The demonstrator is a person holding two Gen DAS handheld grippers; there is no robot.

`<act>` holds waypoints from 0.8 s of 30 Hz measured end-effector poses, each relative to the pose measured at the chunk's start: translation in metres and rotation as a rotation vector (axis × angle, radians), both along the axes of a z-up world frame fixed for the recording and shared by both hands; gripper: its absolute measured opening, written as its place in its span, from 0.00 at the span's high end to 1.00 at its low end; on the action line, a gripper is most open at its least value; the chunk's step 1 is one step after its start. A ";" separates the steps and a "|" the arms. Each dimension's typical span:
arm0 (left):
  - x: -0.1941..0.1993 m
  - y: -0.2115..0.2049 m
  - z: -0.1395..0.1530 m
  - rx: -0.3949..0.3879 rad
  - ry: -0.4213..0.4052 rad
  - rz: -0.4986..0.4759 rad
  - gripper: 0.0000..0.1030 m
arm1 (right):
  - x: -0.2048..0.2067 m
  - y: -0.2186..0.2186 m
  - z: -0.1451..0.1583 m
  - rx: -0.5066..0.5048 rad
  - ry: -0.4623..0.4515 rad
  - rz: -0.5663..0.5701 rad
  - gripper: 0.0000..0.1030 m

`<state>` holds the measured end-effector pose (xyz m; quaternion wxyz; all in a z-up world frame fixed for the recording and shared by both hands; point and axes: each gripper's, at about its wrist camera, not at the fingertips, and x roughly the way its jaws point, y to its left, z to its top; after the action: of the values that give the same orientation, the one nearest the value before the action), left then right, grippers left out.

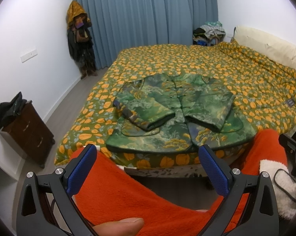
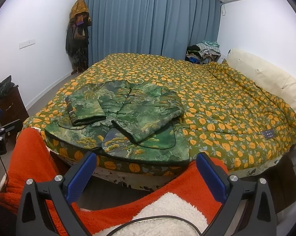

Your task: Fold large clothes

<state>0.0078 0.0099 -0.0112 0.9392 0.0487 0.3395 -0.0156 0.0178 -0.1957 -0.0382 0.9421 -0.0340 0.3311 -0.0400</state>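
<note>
Both tongs released; jacket flat on bed, collar far, hem near.

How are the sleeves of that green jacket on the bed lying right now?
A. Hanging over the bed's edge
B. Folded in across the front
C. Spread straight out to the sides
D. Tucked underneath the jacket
B: both sleeves of the jacket lie folded in across its buttoned front, cuffs near the middle.
</note>
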 end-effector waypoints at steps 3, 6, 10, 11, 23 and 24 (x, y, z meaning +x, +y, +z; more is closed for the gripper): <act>-0.001 -0.002 0.000 0.001 -0.002 -0.001 0.00 | 0.000 0.000 0.000 0.000 0.001 -0.001 0.00; -0.002 -0.003 0.000 0.002 -0.003 0.000 0.00 | -0.001 0.001 0.000 -0.002 0.001 -0.003 0.00; 0.000 -0.001 -0.001 0.005 -0.003 -0.001 0.00 | -0.001 0.000 0.000 -0.003 0.002 -0.001 0.00; -0.002 -0.003 0.000 0.006 -0.004 0.000 0.00 | 0.000 0.001 0.000 -0.002 0.002 -0.002 0.00; 0.000 -0.001 -0.004 0.017 -0.001 -0.022 0.00 | -0.004 -0.003 -0.002 -0.003 0.006 -0.004 0.00; -0.002 -0.004 -0.003 0.019 -0.001 -0.025 0.00 | -0.003 -0.003 -0.002 -0.003 0.006 -0.004 0.00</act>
<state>0.0061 0.0061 -0.0140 0.9387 0.0618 0.3384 -0.0240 0.0150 -0.1982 -0.0398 0.9410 -0.0350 0.3338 -0.0424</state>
